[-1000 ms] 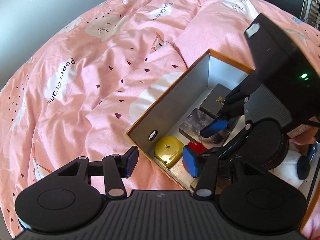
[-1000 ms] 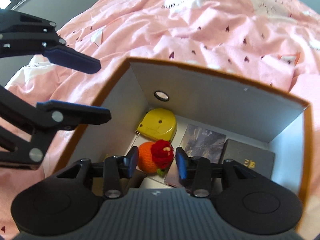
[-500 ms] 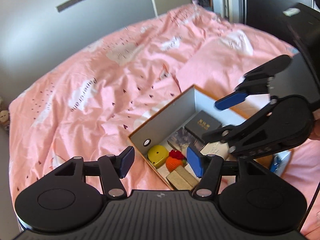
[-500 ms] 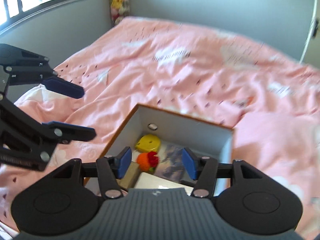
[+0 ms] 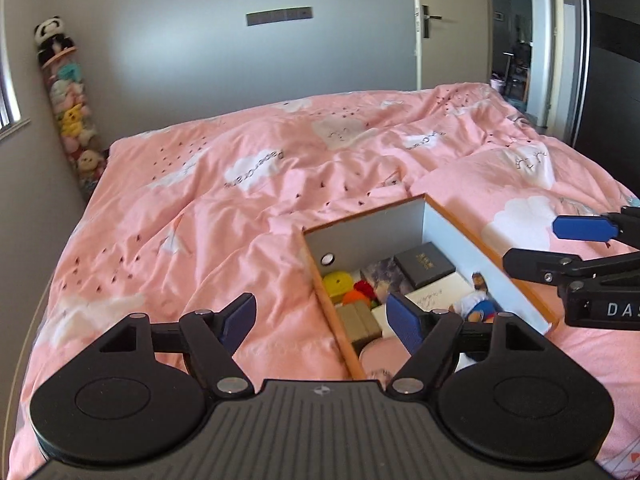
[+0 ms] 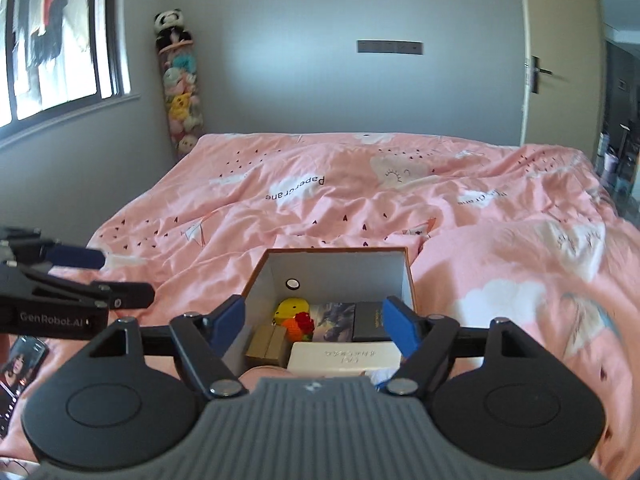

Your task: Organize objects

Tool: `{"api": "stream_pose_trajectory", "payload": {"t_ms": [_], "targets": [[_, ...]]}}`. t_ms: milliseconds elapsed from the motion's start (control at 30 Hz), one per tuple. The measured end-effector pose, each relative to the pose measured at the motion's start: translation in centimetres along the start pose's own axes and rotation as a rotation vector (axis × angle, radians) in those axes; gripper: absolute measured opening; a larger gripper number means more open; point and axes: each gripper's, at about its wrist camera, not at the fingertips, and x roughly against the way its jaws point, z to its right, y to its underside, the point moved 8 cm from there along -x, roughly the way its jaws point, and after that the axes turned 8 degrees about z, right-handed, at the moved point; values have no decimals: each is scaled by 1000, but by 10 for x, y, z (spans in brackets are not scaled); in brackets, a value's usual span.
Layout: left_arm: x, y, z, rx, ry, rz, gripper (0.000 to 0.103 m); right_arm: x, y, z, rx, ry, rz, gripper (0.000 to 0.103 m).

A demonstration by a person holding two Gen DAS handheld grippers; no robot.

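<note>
Cardboard box [image 6: 408,280], rectangular with an orange rim and smooth grey walls, sits on the rumpled pink duvet [image 6: 340,208], packed with a yellow tape measure [image 6: 290,310], what looks like a knitted orange toy [image 6: 298,326], and flat dark cases. Left gripper [image 5: 322,318] and right gripper [image 6: 314,320] hover near the box, jaws opening wide with nothing between them.

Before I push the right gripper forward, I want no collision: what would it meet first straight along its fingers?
Probably the open box or its contents: the white case lies nearest between the right gripper fingers, whose jaws are opening, empty. Depth is unclear.

Both tools [image 5: 322,318] [image 6: 314,322] opening, empty
</note>
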Motion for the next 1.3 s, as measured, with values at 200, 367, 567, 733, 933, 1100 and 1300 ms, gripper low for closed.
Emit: {"api": "stream_pose_trajectory", "payload": {"t_ms": [200, 367, 567, 733, 933, 1100, 1300], "targets": [[16, 36, -5, 36, -47, -20, 87, 28, 21, -16, 23, 73, 61, 84], [20, 69, 0, 106, -32, -41, 87, 39, 45, -17, 22, 153, 82, 89], [10, 99, 5, 148, -37, -84, 87, 31, 77, -15, 19, 192, 53, 90], [2, 105, 11, 128, -27, -56, 87, 23, 89, -9, 8, 251, 54, 91], [-11, 112, 17, 116, -11, -61, 87, 13, 98, -8, 15, 261, 44, 91], [-19, 119, 20, 101, -4, -93, 87, 5, 103, -9, 19, 266, 31, 91], [-21, 123, 20, 103, -3, -111, 87, 2, 107, -7, 14, 267, 15, 91]]}}
